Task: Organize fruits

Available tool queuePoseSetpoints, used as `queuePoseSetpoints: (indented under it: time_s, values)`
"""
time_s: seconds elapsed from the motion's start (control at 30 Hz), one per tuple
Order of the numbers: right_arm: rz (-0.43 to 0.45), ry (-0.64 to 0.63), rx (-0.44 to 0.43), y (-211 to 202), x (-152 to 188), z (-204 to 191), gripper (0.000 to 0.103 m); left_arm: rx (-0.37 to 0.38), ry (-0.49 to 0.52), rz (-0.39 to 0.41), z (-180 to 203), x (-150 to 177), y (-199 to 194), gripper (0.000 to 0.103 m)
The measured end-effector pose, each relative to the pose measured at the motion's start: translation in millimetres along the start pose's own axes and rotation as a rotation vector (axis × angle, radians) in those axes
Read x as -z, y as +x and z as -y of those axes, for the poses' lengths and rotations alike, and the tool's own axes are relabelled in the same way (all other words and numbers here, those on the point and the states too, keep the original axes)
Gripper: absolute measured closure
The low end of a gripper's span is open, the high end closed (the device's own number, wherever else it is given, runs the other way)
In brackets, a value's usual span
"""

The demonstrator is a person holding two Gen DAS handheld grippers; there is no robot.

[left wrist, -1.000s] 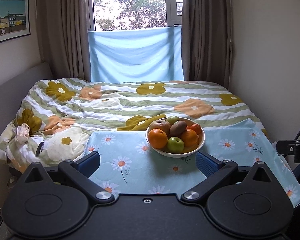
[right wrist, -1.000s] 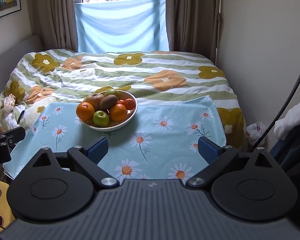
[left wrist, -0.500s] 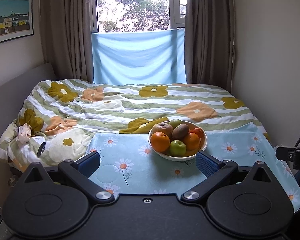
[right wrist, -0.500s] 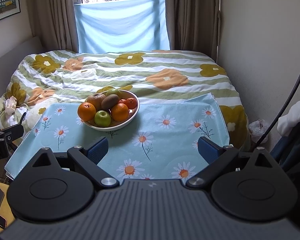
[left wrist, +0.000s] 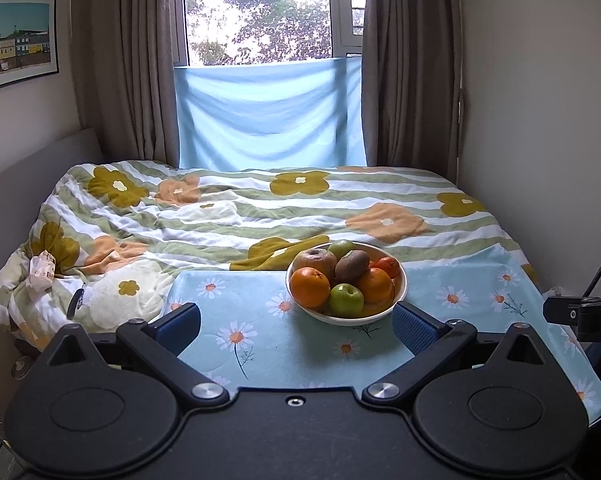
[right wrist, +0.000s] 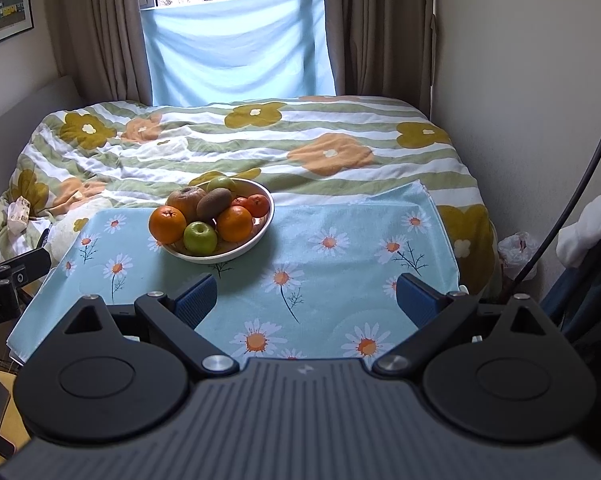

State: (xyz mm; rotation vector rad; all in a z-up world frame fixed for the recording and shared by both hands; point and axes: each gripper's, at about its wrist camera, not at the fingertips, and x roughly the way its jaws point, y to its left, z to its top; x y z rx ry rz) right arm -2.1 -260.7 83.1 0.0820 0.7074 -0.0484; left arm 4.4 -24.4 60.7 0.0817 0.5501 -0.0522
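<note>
Only the right wrist view shows a plastic bag point(right wrist: 518, 245) beside the bed point(right wrist: 466, 168).
Both grippers, left gripper point(left wrist: 296, 322) and right gripper point(right wrist: 306, 300), gape empty; the bowl point(left wrist: 400, 294) hides its lower fruit.

A bed point(left wrist: 260, 208) under a striped, flower-printed duvet point(right wrist: 260, 140) fills the room, daylight entering at twelve o'clock through a window point(left wrist: 260, 12) half covered by a pale blue cloth point(left wrist: 268, 120) between brown curtains point(left wrist: 128, 60), with a framed picture point(left wrist: 16, 40) at ten o'clock on the cream wall point(left wrist: 540, 80).
</note>
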Motion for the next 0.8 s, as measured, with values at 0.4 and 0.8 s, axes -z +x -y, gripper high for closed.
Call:
queuePoseSetpoints:
  time_s: [0.4,0.8]
  values:
    - [-0.001,0.003,-0.002,2.8,-0.6,-0.2,0.000,0.011,-0.007,0.005,0.6,-1.0,3.0,0.000]
    - [0.002,0.009,-0.003,7.3,-3.2,-5.2,0.000,-0.011,-0.010,0.018,-1.5,-1.5,5.8,0.000]
